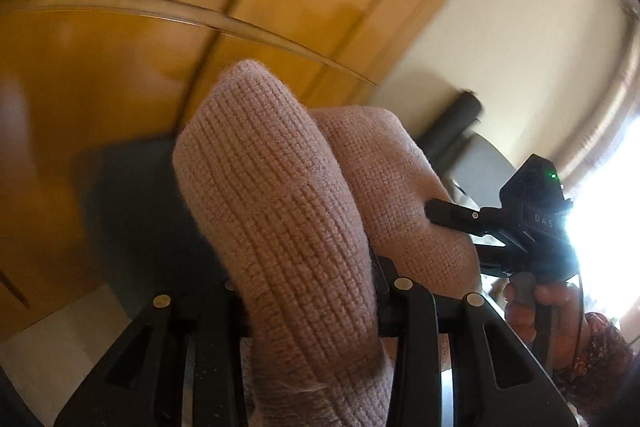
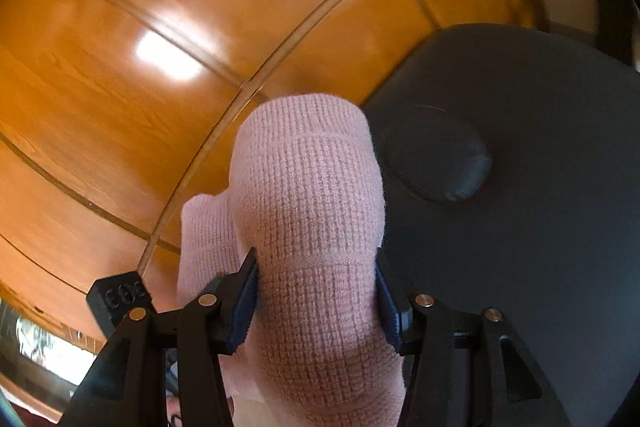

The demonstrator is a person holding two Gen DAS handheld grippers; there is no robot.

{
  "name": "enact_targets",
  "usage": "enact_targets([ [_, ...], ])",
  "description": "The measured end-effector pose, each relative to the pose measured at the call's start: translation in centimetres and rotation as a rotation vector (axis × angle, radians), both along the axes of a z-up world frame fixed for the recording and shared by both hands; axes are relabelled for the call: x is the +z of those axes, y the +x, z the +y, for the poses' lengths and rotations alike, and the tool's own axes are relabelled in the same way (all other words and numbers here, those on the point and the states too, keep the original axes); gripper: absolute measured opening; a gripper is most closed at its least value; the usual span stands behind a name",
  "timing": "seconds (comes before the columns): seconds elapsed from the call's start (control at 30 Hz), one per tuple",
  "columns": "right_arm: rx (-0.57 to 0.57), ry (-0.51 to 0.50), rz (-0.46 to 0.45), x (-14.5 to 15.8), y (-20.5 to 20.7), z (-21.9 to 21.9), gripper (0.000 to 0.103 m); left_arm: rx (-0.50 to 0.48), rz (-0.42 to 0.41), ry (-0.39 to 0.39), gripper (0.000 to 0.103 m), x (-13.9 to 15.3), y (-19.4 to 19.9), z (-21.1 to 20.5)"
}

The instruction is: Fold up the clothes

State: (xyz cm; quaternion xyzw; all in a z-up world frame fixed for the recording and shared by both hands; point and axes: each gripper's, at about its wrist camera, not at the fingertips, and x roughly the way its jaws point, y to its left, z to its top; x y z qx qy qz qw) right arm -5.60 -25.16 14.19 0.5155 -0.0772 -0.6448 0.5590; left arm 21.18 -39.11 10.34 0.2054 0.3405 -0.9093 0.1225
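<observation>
Left wrist view. We read the step in hand as the carry phase of a fold: the pink knitted garment (image 1: 280,211) is lifted clear and bunched between the fingers of the left gripper (image 1: 308,291). The jaws are pinching a thick roll of the knit, which rises above them and hides the pads. Behind it lie the wooden wardrobe doors (image 1: 140,67) and a dark grey padded surface (image 1: 132,195) — no flat part of the garment is visible here. The right gripper (image 1: 436,215) enters from the right edge with its fingers against the cloth; a hand (image 1: 536,303) wraps its handle, a patterned sleeve below it. The left gripper points somewhat downward.

Right wrist view. The right gripper (image 2: 316,291) is pinching another fold of the pink knitted garment (image 2: 312,227); blue pads (image 2: 244,303) press on both sides of it. The cloth stands up past the fingers, with a second lobe hanging to the left. The dark grey padded surface (image 2: 520,227) with a raised oval fills the right side, and this gripper tilts down toward it.

In our judgement the next move calls for both grippers to travel together, keeping the held edges level and taut, then lowering the cloth onto the padded surface before either jaw lets go — an early release would collapse the fold.
</observation>
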Motion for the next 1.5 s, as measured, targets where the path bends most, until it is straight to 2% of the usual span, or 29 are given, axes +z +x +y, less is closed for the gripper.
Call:
enact_targets([
  [0.2,0.069,0.066,0.037,-1.5,-2.1,-8.0,0.052,0.143,-0.009,0.095,0.037,-2.8,-2.0,-4.9],
  [0.3,0.081,0.078,0.055,-1.9,-4.2,-12.9,0.052,0.215,0.005,0.075,0.037,-3.9,-2.7,-6.9],
  [0.4,0.077,0.084,0.070,-3.0,-5.0,-15.1,0.052,0.285,-0.005,0.062,0.037,-5.3,-2.8,-9.2],
  [0.5,0.046,0.086,0.084,-4.3,-6.6,-17.3,0.052,0.366,-0.069,0.079,0.038,-7.3,-2.9,-11.3],
  [0.53,0.034,0.091,0.091,-4.8,-7.4,-18.3,0.053,0.382,-0.081,0.102,0.042,-8.0,-2.6,-11.5],
  [0.57,0.024,0.102,0.101,-5.4,-8.0,-18.7,0.053,0.392,-0.079,0.134,0.051,-9.0,-2.3,-11.9],
  [0.63,0.014,0.147,0.152,-6.6,-8.6,-19.5,0.054,0.399,-0.018,0.152,0.051,-9.9,-1.4,-11.8],
  [0.67,0.012,0.162,0.177,-7.1,-8.8,-19.7,0.055,0.400,-0.017,0.135,0.053,-10.0,-1.5,-11.6],
  [0.77,0.020,0.135,0.214,-8.2,-9.2,-19.4,0.058,0.410,-0.015,0.067,0.057,-9.9,-2.0,-10.7],
  [0.83,0.004,0.127,0.190,-8.8,-9.8,-18.8,0.071,0.406,-0.013,0.042,0.059,-9.9,-2.1,-10.5],
  [0.93,-0.037,0.117,0.038,-9.3,-11.6,-17.1,0.077,0.393,-0.006,0.092,0.063,-9.7,-1.3,-11.1],
  [1.0,-0.115,0.083,-0.011,-8.3,-12.6,-14.6,0.077,0.426,0.006,0.140,0.066,-9.8,0.2,-11.4],
  [1.07,-0.186,0.017,-0.027,-7.0,-13.1,-11.4,0.077,0.466,0.037,0.151,0.066,-9.5,2.4,-10.4],
  [1.17,-0.220,0.003,0.018,-5.8,-12.1,-6.5,0.077,0.500,0.034,0.070,0.066,-7.9,4.7,-7.7],
  [1.33,-0.139,0.109,0.162,-6.6,-6.6,-2.1,0.077,0.444,0.018,-0.120,0.066,-4.5,5.3,-1.5],
  [1.4,-0.100,0.148,0.227,-6.9,-3.7,-0.2,0.077,0.413,-0.022,-0.161,0.067,-3.9,4.0,0.2],
  [1.5,-0.082,0.142,0.290,-7.2,0.7,1.6,0.077,0.390,-0.116,-0.181,0.067,-4.7,4.2,3.5],
])
